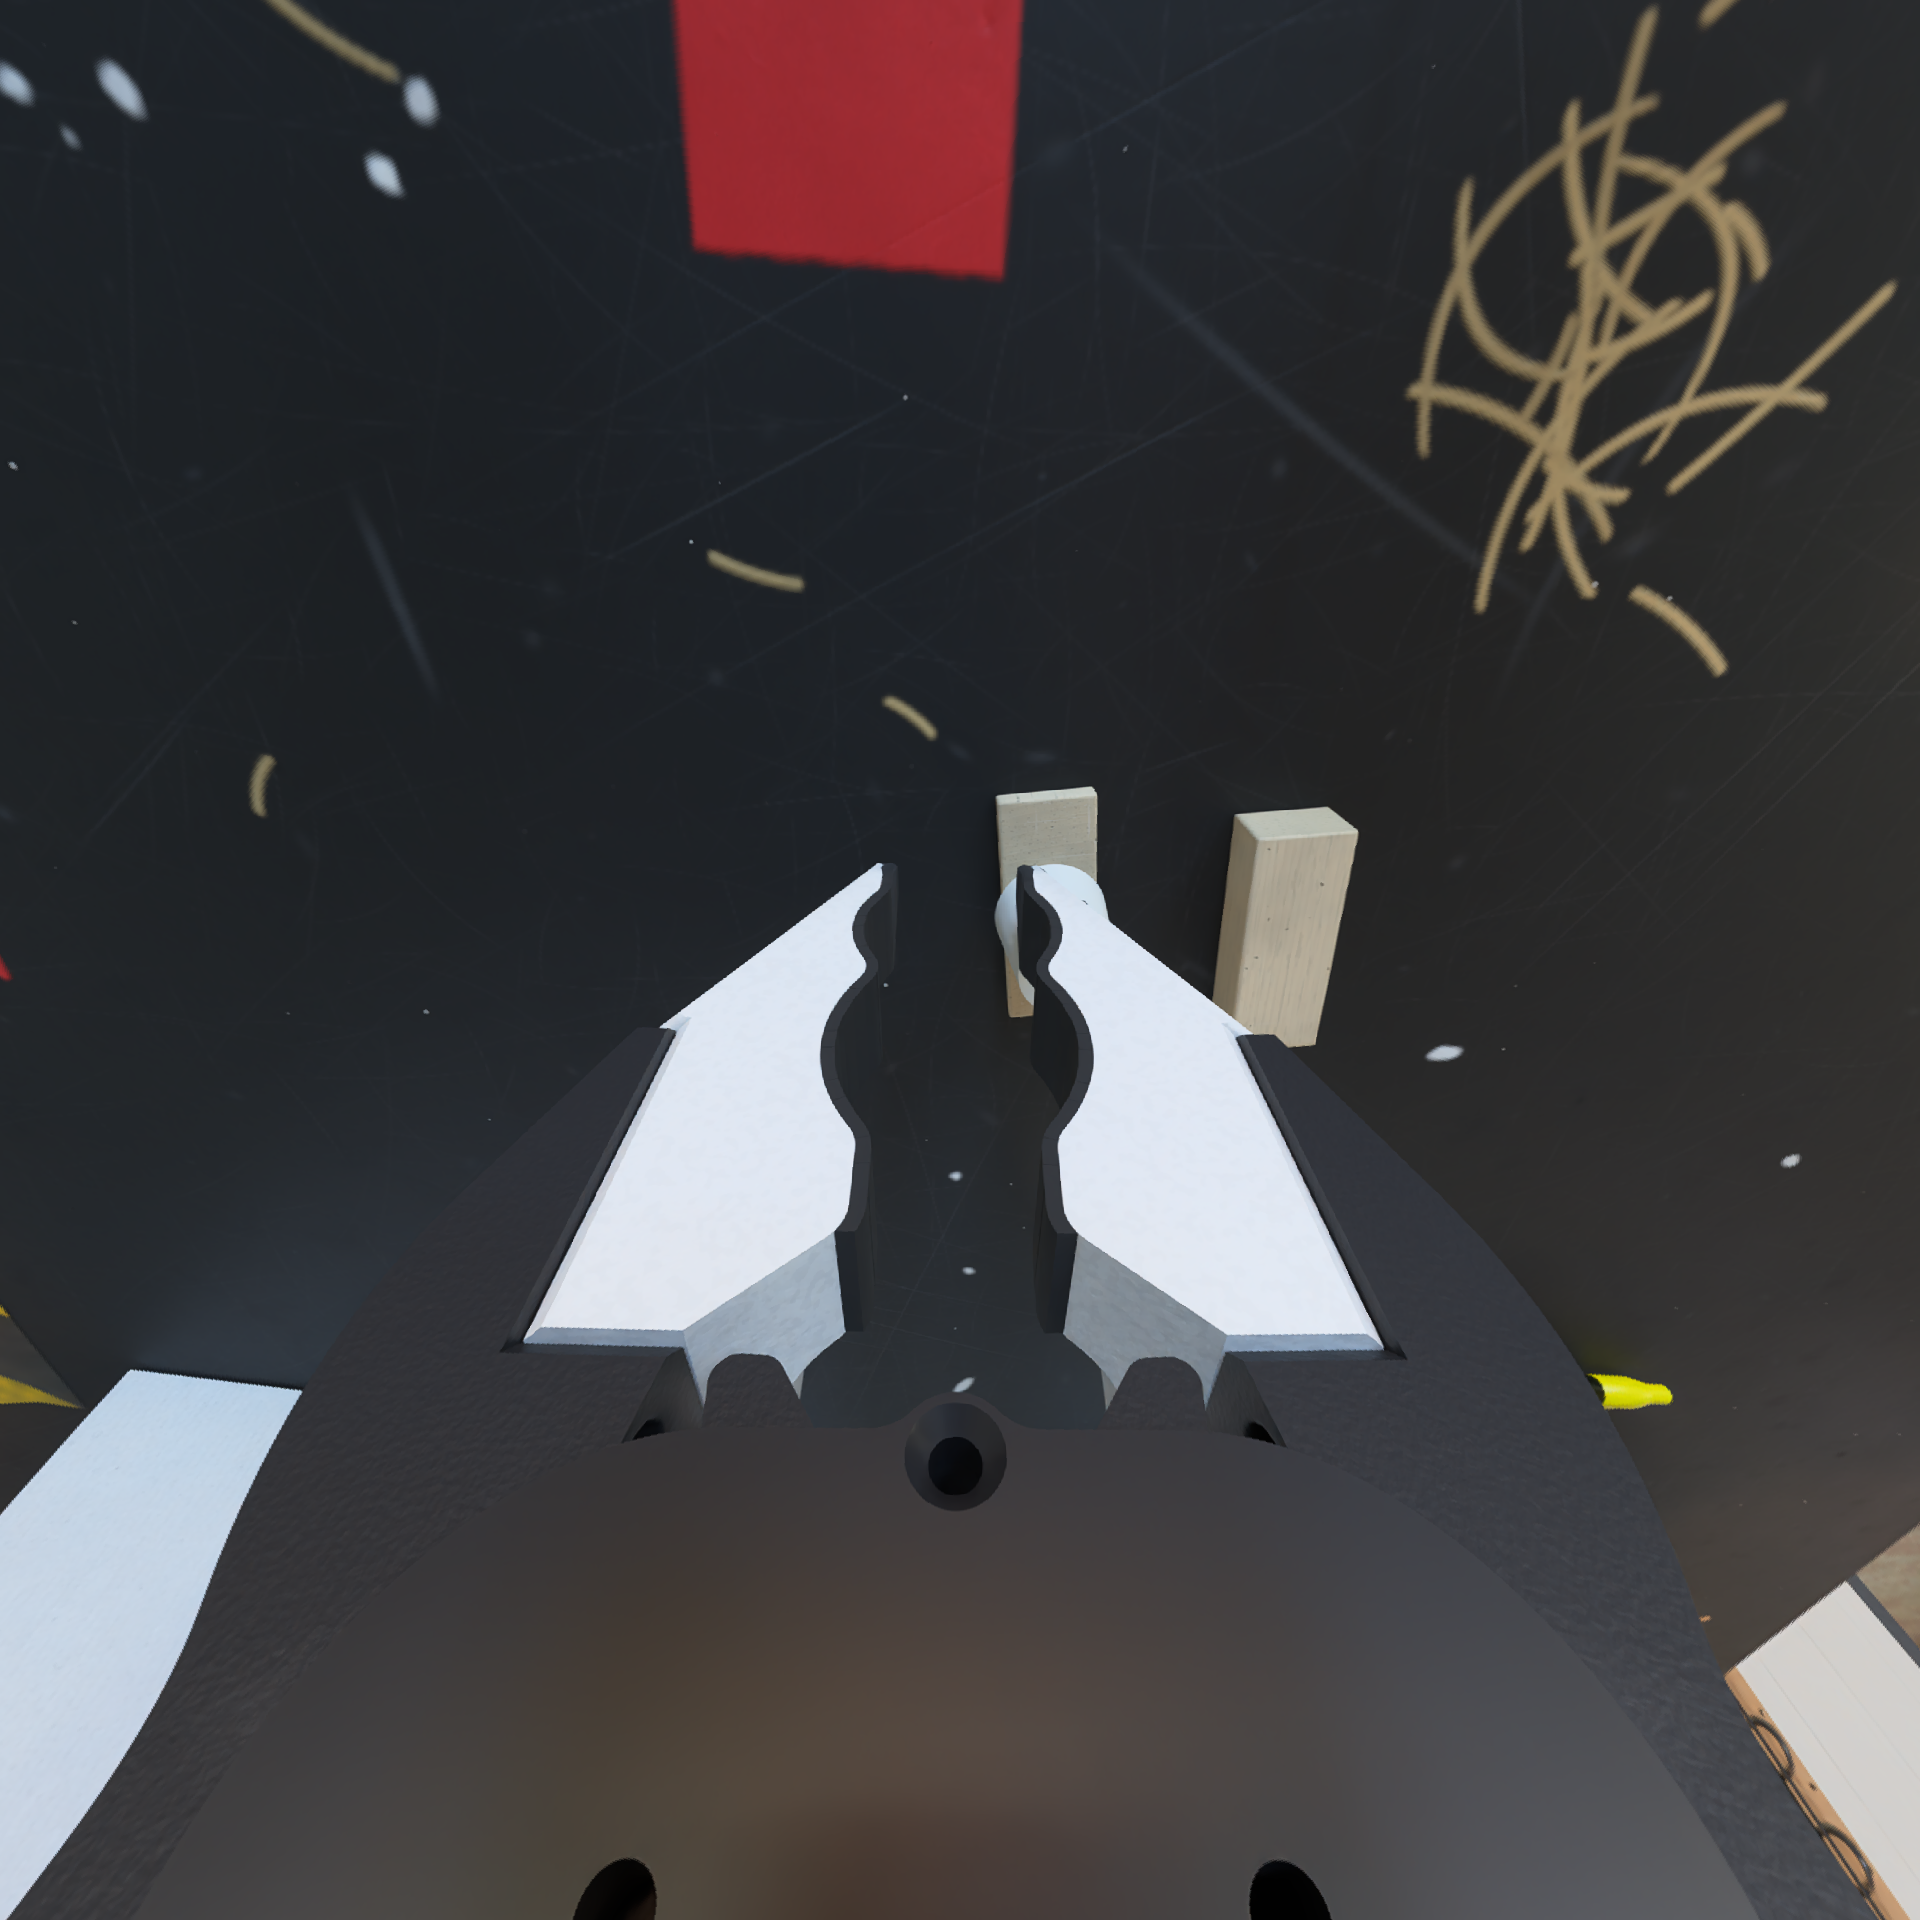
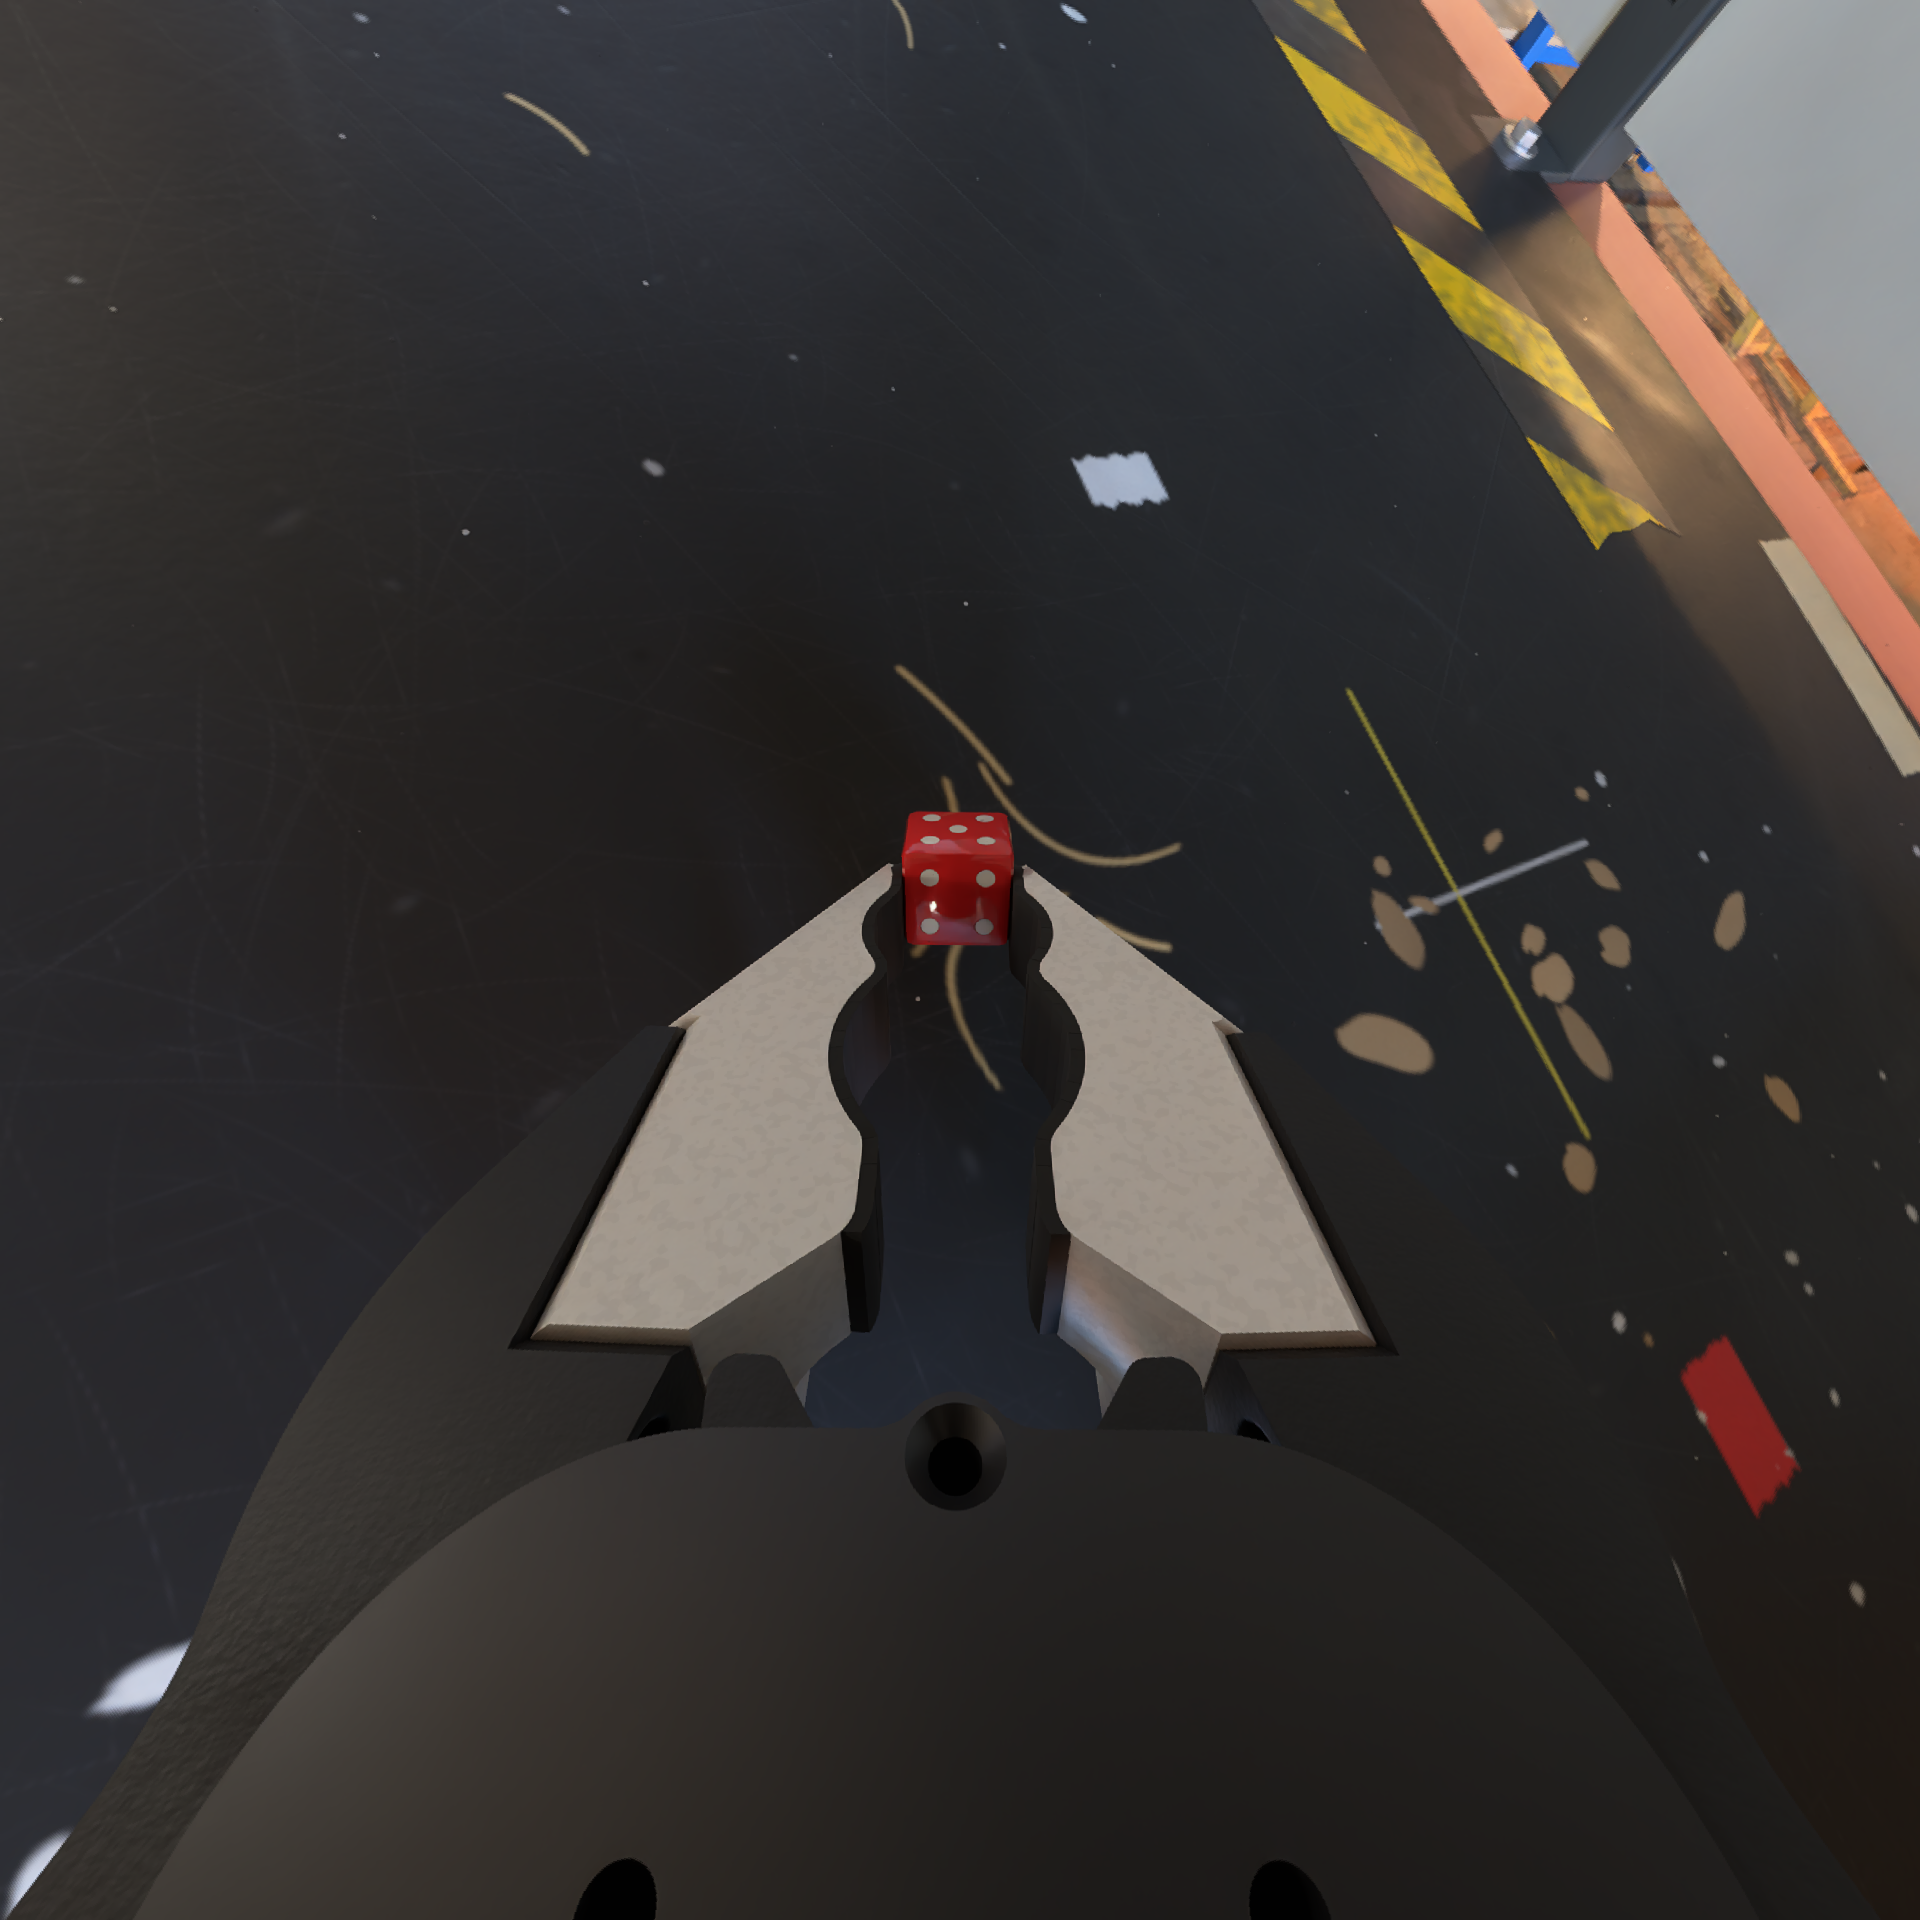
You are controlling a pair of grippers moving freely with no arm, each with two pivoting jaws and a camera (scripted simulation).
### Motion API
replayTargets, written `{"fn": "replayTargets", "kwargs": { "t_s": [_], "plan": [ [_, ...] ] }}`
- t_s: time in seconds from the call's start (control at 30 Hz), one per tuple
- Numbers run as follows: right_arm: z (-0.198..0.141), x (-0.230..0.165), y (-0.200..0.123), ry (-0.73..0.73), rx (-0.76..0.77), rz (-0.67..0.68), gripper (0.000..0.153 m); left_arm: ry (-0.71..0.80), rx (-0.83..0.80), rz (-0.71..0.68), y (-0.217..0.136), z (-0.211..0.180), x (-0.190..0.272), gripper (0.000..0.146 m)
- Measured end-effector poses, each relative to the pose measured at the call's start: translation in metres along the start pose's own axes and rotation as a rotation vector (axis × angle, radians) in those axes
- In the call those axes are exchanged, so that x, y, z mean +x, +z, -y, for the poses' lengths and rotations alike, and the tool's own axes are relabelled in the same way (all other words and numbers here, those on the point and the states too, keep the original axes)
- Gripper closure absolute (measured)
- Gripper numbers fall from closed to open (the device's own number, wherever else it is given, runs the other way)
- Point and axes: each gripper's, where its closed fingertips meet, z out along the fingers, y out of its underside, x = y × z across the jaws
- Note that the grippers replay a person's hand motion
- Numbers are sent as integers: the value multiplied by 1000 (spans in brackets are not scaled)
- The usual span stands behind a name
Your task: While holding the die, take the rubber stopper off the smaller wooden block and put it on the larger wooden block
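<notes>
In the left wrist view, my left gripper [image 1: 956, 883] is open and empty, low over the black table. A white rubber stopper [image 1: 1010, 914] sits at the smaller wooden block [image 1: 1044, 831], just past my right fingertip, which hides most of it. The larger wooden block [image 1: 1283, 925] stands a short way to the right of it. The stopper lies outside the gap between my jaws, on its right side. In the right wrist view, my right gripper [image 2: 958, 873] is shut on a red die [image 2: 956, 883] with white pips, held at the fingertips above the table.
The black table top [image 1: 520, 520] carries a red patch [image 1: 847, 135] far ahead and tan scribbles [image 1: 1600, 343] at the upper right. A white strip [image 1: 104, 1558] lies at the lower left. In the right wrist view, yellow-black hazard tape [image 2: 1455, 239] marks the table edge at the right.
</notes>
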Motion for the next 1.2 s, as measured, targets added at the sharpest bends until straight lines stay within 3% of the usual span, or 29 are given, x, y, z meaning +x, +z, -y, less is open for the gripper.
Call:
{"fn": "replayTargets", "kwargs": {
  "t_s": [0.27,0.37,0.57,0.63,0.77,1.07,1.2],
  "plan": [
    [0,-1,0,-3,1,4,134,3,-45,5,8,0,-4,114],
    [0,-1,-1,-4,2,6,134,2,-44,12,9,2,-4,124],
    [0,-1,-1,-7,3,7,134,7,-18,12,8,6,0,127],
    [0,-1,-1,-9,4,6,134,8,10,8,4,8,2,134],
    [0,-2,-1,-12,4,7,134,6,19,-1,1,4,10,124],
    [0,-2,-1,-18,6,8,134,-14,41,-86,-6,-3,42,122],
    [0,-3,-1,-20,7,10,134,-48,46,-62,-11,-9,41,103]
  ]
}}
